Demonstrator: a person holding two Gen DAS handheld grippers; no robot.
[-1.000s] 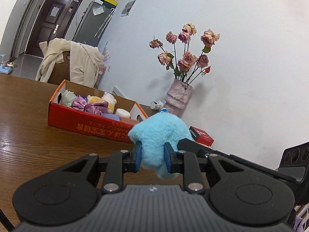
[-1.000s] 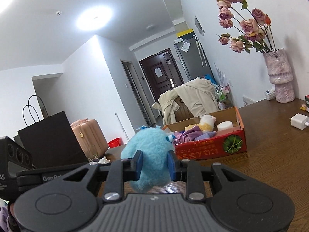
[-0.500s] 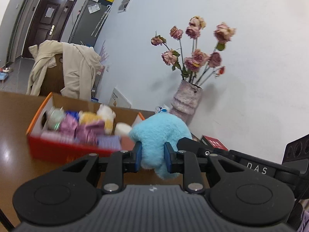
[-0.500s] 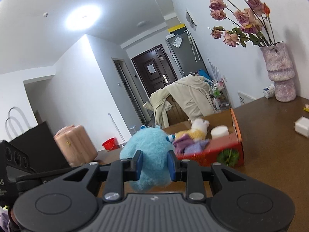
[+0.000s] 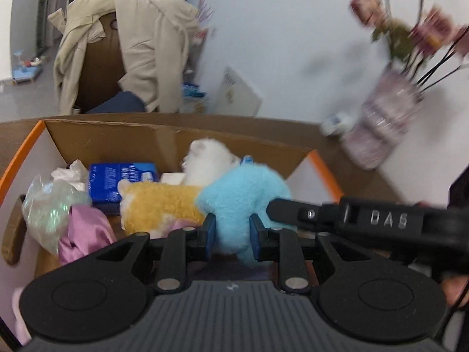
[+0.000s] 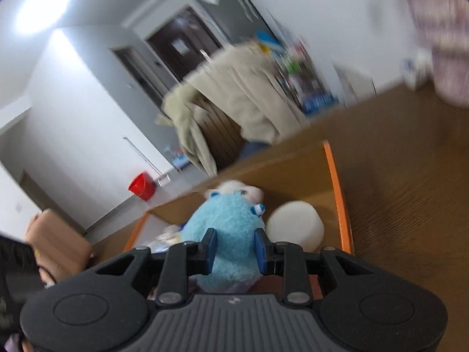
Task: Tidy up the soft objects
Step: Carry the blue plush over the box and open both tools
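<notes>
Both grippers pinch one light blue plush toy, which hangs over the open cardboard box. My left gripper is shut on its lower part, and my right gripper is shut on the same blue plush toy from the other side. The right gripper's black body shows in the left wrist view, reaching in from the right. In the box lie a yellow plush, a white plush, a blue packet, purple satin cloth, a crinkly clear bag and a white round foam piece.
The box has orange-edged walls and stands on a brown wooden table. A vase of dried roses stands at the wall to the right. Behind the table a chair carries a beige coat. A red bucket sits on the floor.
Both grippers have carried the blue plush toward the box and tilted downward; it now hangs over the box's contents, where a second ago the box stood well ahead on the table.
</notes>
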